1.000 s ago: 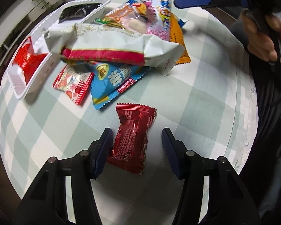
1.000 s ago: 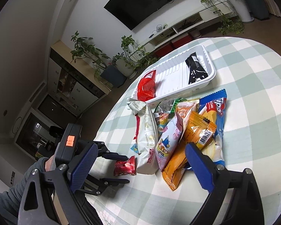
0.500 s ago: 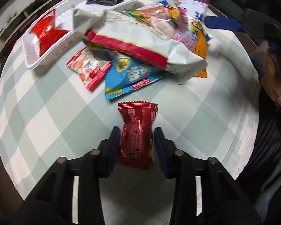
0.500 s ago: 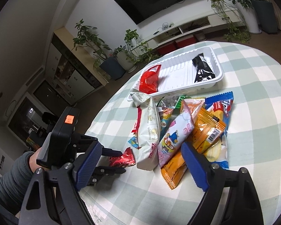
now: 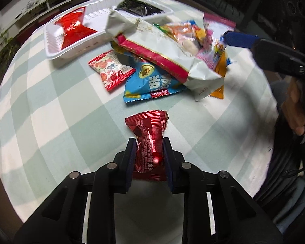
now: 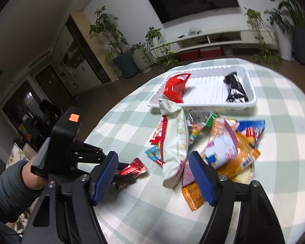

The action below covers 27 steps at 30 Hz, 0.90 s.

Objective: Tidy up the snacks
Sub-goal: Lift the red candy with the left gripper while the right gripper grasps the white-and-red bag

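Observation:
My left gripper (image 5: 149, 150) is shut on a dark red foil snack packet (image 5: 149, 142), which sticks out forward over the checked tablecloth; the packet also shows in the right wrist view (image 6: 132, 169). A white tray (image 5: 57, 53) at the far left holds a bright red packet (image 5: 74, 27) and a black packet (image 5: 138, 10). A pile of snack bags (image 5: 162, 48) lies beside the tray. My right gripper (image 6: 153, 174) is open and empty, near the pile's edge by the long white bag (image 6: 174, 142). One blue finger of it shows in the left wrist view (image 5: 240, 39).
The round table (image 6: 284, 183) has a green and white checked cloth. A small strawberry-print packet (image 5: 109, 71) and a blue packet (image 5: 152, 85) lie loose in front of the pile. Plants, a TV and cabinets stand beyond the table.
My left gripper has closed on the dark red packet and lifted it slightly, swinging toward the tray. My right gripper has moved closer to the pile.

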Tool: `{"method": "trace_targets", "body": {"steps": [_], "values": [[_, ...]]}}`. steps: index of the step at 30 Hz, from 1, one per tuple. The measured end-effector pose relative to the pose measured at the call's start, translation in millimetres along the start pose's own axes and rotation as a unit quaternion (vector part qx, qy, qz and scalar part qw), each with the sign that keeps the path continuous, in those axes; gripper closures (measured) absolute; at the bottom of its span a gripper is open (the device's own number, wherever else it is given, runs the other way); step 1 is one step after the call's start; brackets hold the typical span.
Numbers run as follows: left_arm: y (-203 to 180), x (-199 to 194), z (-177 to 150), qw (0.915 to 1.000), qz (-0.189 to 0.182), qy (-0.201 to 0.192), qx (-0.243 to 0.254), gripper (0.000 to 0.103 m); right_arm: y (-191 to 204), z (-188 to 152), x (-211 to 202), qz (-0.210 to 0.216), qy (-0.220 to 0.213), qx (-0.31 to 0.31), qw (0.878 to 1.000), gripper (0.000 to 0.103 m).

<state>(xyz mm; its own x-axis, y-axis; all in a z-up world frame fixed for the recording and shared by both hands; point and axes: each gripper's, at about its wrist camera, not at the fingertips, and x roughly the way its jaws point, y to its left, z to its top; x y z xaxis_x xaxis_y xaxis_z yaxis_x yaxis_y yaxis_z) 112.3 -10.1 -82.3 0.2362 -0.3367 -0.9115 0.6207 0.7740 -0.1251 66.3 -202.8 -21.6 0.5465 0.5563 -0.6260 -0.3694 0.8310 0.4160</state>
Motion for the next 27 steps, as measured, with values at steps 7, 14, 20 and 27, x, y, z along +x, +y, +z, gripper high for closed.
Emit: {"method": "trace_targets", "body": {"steps": [7,14,20,27], "values": [[23.5,-31.7,-23.4,0.9934,-0.040,-0.070,-0.082,0.079,13.2,19.5,48.5,-0.075,0.078,-0.033,0.994,0.029],[39.3,-69.2,-37.9,0.9801,-0.057,-0.136,-0.134,0.079,6.6,26.0,94.7,-0.157,0.140,-0.047,0.977,0.037],[40.4,-71.6,-39.3,0.9761,-0.067,-0.147,-0.146,0.079,6.6,24.2,103.2,-0.165,0.156,-0.056,0.972,0.050],[36.7,-72.6,-38.6,0.9729,-0.079,-0.156,-0.151,0.079,7.6,23.0,104.2,-0.165,0.159,-0.056,0.972,0.054]]}}
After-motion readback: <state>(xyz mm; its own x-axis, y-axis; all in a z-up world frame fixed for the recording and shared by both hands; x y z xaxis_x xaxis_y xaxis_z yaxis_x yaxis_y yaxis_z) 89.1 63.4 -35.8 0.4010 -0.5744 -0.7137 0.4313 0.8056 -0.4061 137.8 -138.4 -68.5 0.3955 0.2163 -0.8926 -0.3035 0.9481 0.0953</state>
